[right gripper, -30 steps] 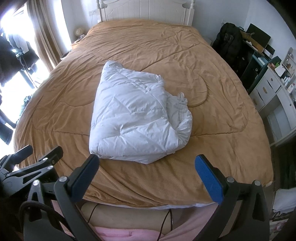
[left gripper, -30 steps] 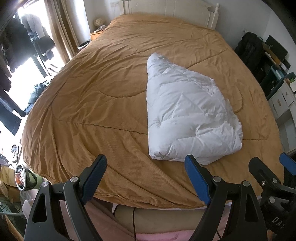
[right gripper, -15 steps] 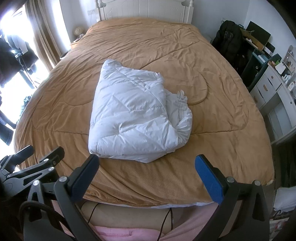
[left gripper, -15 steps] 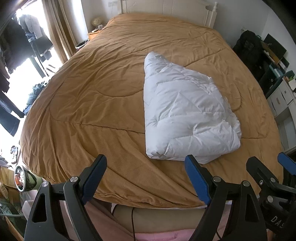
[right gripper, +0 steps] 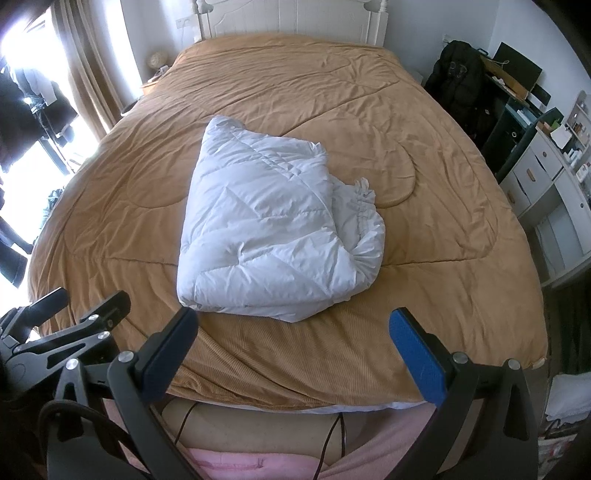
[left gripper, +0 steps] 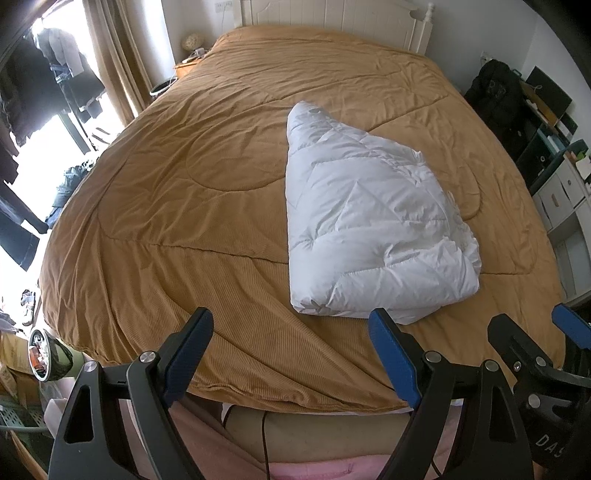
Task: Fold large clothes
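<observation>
Both wrist cameras sit at the foot of the bed (left gripper: pixel 155 206), raised above the mattress and facing the white headboard (right gripper: pixel 291 16). Left wrist view is offset left: window (left gripper: pixel 33 155) fills its left edge, folded white down garment (left gripper: pixel 369 229) lies right of centre. Right wrist view is offset right: garment (right gripper: pixel 266 229) left of centre, white drawer unit (right gripper: pixel 546 184) at right. Each view catches the other gripper at its inner lower corner. Shared: bed, garment, headboard, black bag (left gripper: pixel 495 92).
</observation>
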Available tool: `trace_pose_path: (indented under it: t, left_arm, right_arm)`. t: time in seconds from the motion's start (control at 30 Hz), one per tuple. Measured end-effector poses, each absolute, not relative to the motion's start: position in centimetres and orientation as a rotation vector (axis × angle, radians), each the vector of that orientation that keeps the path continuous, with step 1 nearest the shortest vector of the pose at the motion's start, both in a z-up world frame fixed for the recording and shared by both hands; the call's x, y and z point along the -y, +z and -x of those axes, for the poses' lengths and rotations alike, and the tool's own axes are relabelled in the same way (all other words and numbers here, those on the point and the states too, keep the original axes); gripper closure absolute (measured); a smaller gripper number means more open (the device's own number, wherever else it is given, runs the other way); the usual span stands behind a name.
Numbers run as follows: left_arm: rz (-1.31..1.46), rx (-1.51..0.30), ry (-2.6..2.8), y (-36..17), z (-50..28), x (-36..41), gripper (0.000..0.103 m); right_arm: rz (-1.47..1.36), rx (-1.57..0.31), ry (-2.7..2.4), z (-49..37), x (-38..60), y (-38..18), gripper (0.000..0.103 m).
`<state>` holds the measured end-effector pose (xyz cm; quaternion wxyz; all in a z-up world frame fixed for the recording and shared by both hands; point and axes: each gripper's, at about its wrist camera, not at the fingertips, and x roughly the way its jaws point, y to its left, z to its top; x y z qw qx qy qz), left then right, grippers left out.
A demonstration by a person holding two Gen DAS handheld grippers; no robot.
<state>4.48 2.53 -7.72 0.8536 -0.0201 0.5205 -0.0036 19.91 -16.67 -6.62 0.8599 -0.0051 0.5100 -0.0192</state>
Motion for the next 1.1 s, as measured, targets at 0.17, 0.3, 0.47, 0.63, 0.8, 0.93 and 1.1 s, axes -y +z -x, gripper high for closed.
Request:
trace_pose_path:
  t: [0.17, 0.3, 0.47, 0.63, 0.8, 0.93, 1.1]
  left_arm:
    - [0.042, -1.096, -0.010, -7.80, -4.37, -2.38, 0.017]
    - [0.042, -1.097, -0.015, -7.91, -4.31, -2.42, 0.017]
    - [0.043, -1.102, -0.020, -7.94, -4.37, -2.51, 0.017]
    - [0.043, -1.104, -0.021, -7.94, -4.44, -2.64, 0.017]
    - [0.043, -1.104, -0.021, -7.93, -4.45, -2.67, 0.017]
    - [0.043, -1.105, -0.022, -7.93, -4.45, -2.68, 0.017]
    - [0.043, -1.103, -0.020, -7.93, -4.25, -2.71, 0.017]
  right_arm:
    - [0.008, -1.075, -0.039, -19.53, 16.63, -6.88, 0.000]
    - [0.008, -1.076, -0.036, -19.79, 16.73, -6.87, 0.000]
    - [0.010, -1.079, -0.034, -19.78, 16.79, -7.00, 0.000]
    - [0.009, -1.082, -0.036, -19.65, 16.76, -7.06, 0.000]
    - [0.008, -1.082, -0.038, -19.64, 16.72, -7.03, 0.000]
    - [0.005, -1.083, -0.040, -19.66, 16.67, -6.99, 0.000]
    - [0.005, -1.082, -0.041, -19.47, 16.60, -7.03, 0.000]
